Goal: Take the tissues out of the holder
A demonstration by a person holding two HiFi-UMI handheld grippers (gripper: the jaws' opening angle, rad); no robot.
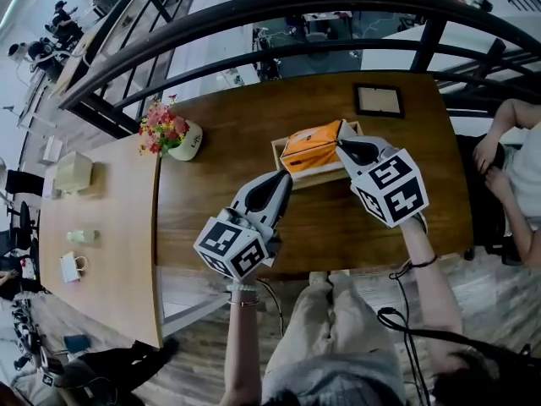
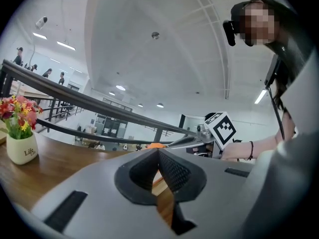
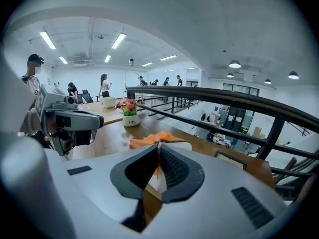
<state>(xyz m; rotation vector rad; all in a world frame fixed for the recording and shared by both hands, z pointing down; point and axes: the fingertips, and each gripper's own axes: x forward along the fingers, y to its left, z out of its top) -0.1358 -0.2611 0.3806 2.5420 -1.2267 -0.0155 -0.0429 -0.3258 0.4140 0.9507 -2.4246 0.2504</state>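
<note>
An orange tissue pack (image 1: 311,145) lies tilted in a light wooden holder (image 1: 325,174) on the dark wooden table. In the head view my right gripper (image 1: 341,146) reaches the pack's right end. In the right gripper view its jaws (image 3: 158,152) are closed on the orange and white edge of the tissue pack (image 3: 148,140). My left gripper (image 1: 286,178) sits just off the holder's front left corner, apart from the pack. In the left gripper view its tips (image 2: 158,152) meet with nothing between them, and a sliver of the orange pack (image 2: 155,145) shows beyond.
A white pot of flowers (image 1: 173,135) stands at the table's left end and a small picture frame (image 1: 378,101) behind the holder. A black railing (image 1: 279,24) curves behind the table. A person (image 1: 511,155) sits at the right. A lighter table (image 1: 101,227) adjoins on the left.
</note>
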